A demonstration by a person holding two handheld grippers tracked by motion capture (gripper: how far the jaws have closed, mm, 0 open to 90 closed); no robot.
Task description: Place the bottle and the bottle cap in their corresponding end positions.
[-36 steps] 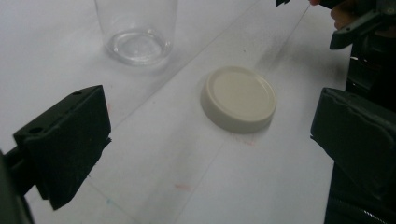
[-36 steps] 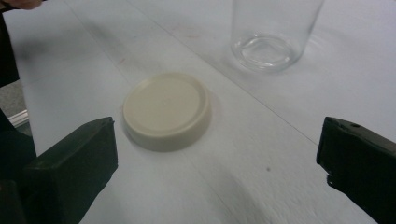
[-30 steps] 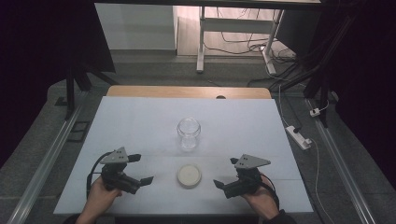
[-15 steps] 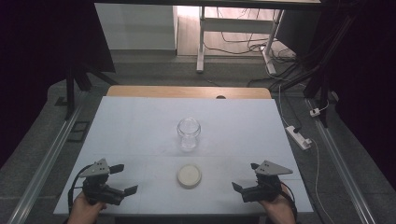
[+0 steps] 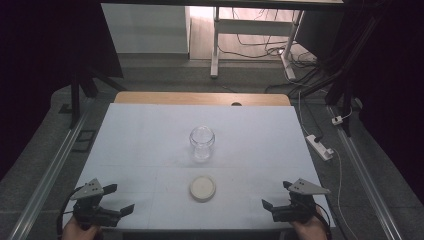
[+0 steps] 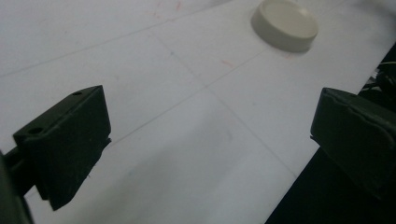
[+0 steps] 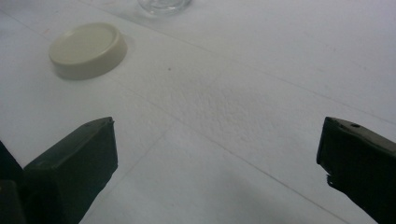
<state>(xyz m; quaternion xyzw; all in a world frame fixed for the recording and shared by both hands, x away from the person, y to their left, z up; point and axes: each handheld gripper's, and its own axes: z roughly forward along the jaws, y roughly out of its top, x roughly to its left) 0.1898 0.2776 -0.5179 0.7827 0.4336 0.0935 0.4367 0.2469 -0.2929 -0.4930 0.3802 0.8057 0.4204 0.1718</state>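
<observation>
At the table's near edge, the left claw (image 5: 120, 199) and right claw (image 5: 276, 195) are both hovering with jaws spread wide, gripping nothing. Between them, well apart from each, the cream lid (image 5: 202, 188) is lying flat on the white table (image 5: 140, 145), with the glass jar (image 5: 202, 142) standing upright just beyond it.

Bare table (image 5: 150, 145) lies between my grippers. Only the lid (image 5: 202, 188) and, beyond it, the jar (image 5: 202, 142) stand midway.
</observation>
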